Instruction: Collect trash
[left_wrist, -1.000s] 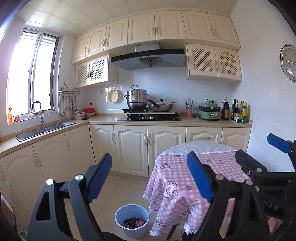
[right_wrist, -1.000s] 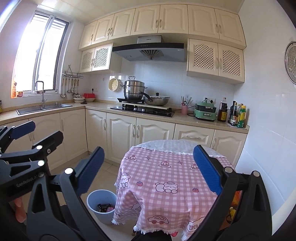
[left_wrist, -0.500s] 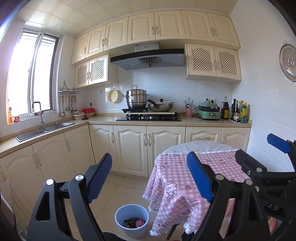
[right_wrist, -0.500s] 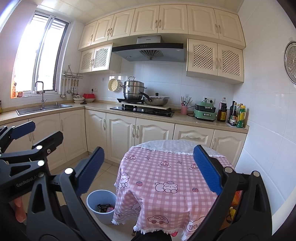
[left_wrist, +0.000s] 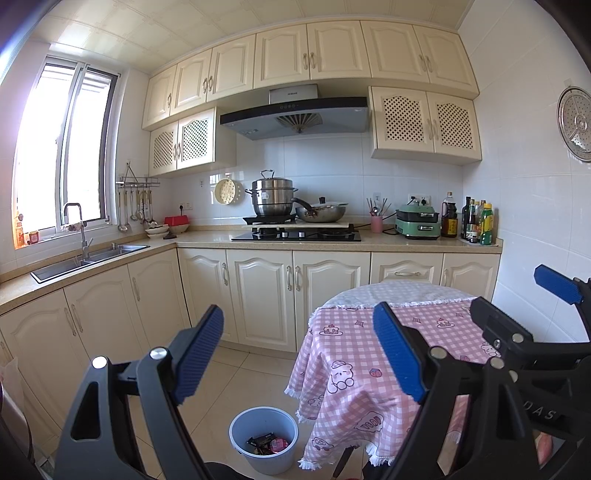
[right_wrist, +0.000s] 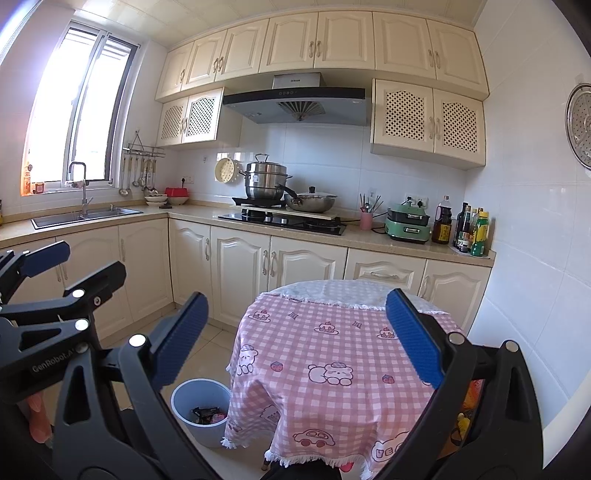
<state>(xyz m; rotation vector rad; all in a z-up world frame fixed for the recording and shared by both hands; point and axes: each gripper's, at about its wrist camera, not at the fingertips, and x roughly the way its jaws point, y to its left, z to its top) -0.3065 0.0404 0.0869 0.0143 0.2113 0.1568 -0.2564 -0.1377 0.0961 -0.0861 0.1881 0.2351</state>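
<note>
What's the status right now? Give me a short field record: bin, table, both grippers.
bin: pale blue bin on the floor beside the table, wrappers inside
table: round table, pink checked cloth, no trash visible on top
left gripper: open, nothing between the fingers
right gripper: open, nothing between the fingers
floor: beige tiles, no loose trash visible
</note>
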